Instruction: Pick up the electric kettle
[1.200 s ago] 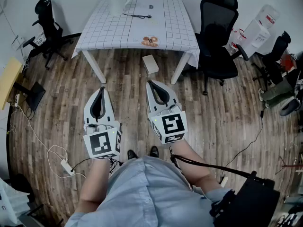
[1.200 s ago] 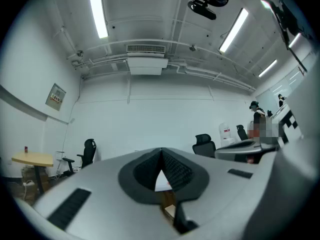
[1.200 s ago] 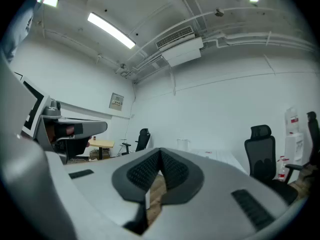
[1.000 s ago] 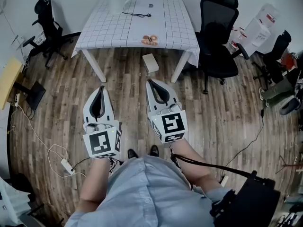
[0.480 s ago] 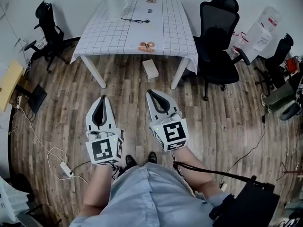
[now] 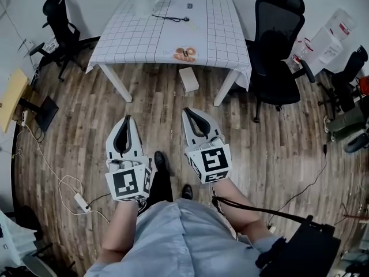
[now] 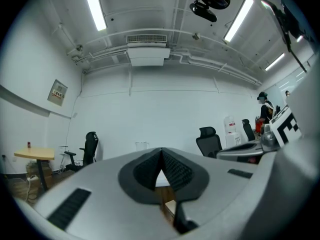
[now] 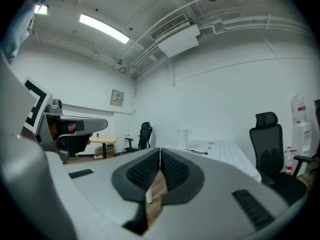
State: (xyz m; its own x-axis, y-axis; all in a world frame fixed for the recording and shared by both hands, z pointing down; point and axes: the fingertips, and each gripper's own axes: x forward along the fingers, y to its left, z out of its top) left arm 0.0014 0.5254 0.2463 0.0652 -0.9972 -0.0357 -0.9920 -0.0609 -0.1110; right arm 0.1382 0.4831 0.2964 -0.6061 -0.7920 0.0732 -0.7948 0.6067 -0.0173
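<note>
Head view puts my left gripper (image 6: 125, 119) over the wood floor (image 6: 69, 126), jaws pressed together with nothing between them. Well ahead of it, the white kettle (image 6: 143, 2) stands at the far left corner of the checked table (image 6: 132, 39), well apart from both grippers. Just to the right, my right gripper (image 6: 185, 111) is likewise closed tight and empty, with 1 small box (image 6: 188, 78) on the floor under the table ahead of it.
</note>
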